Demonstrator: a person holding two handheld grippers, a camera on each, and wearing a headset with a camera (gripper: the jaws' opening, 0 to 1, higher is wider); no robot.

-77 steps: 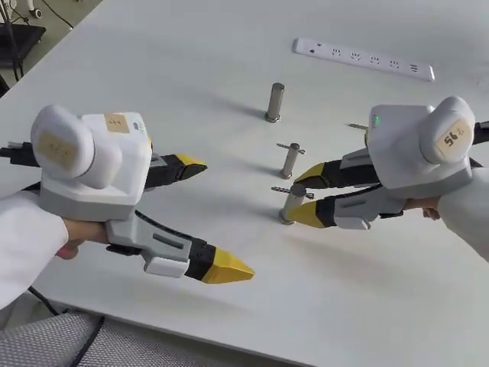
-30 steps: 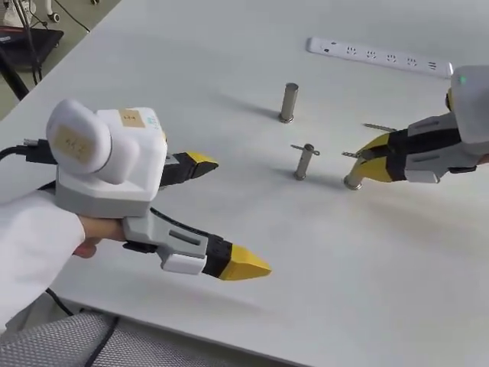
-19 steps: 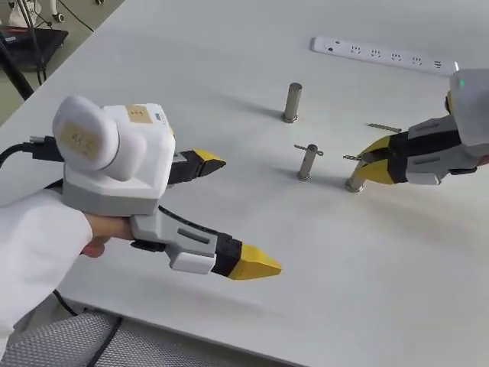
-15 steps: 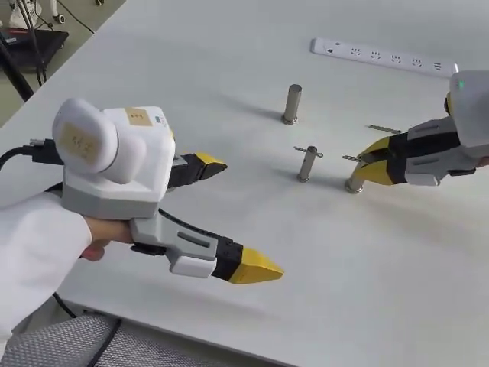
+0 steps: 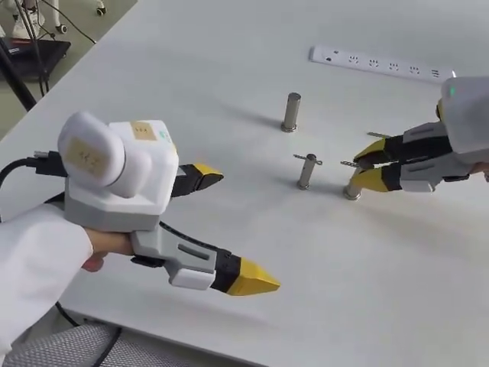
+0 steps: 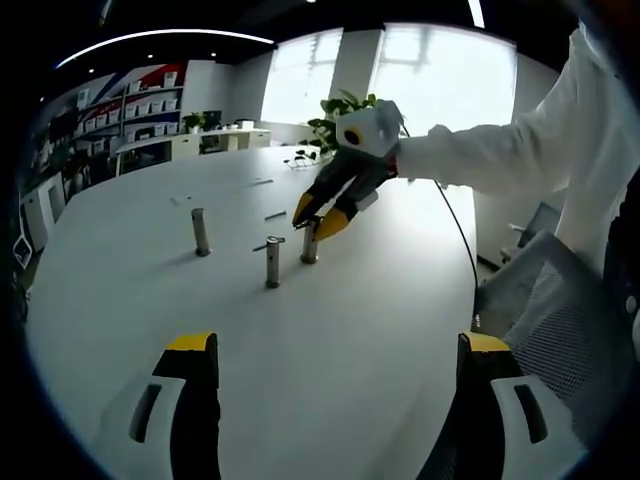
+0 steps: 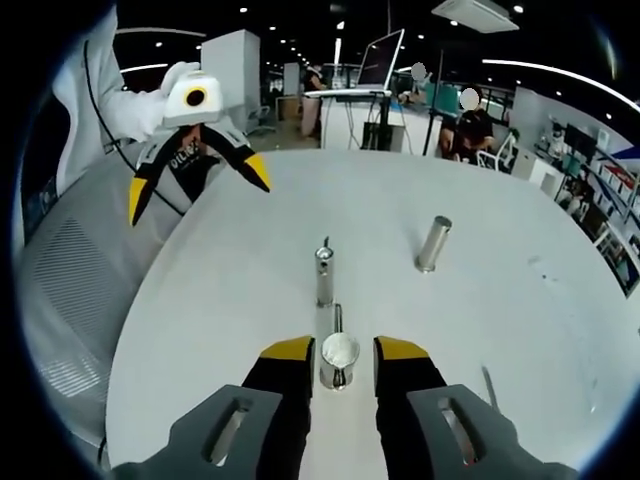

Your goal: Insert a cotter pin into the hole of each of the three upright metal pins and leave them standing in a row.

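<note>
Three upright metal pins stand on the white table (image 5: 229, 92). The far pin (image 5: 291, 112) has no cotter pin. A cotter pin crosses the top of the middle pin (image 5: 306, 172). The near pin (image 5: 353, 186) also carries one, and my right gripper (image 5: 361, 168) is shut on its shaft at the right. In the right gripper view that pin (image 7: 340, 352) stands between my yellow jaws, with the middle pin (image 7: 324, 275) and far pin (image 7: 433, 243) beyond. My left gripper (image 5: 233, 228) hovers wide open at the left, holding nothing. A loose cotter pin (image 5: 378, 135) lies by the right gripper.
A white power strip (image 5: 374, 65) lies at the table's far edge. The table's front edge runs close under the left gripper, with a grey chair (image 5: 69, 348) below it. Shelves and desks stand far behind the table.
The right gripper carried the near pin from beside the middle pin out to the right, where it has stood for the last second. The left gripper drifted slightly.
</note>
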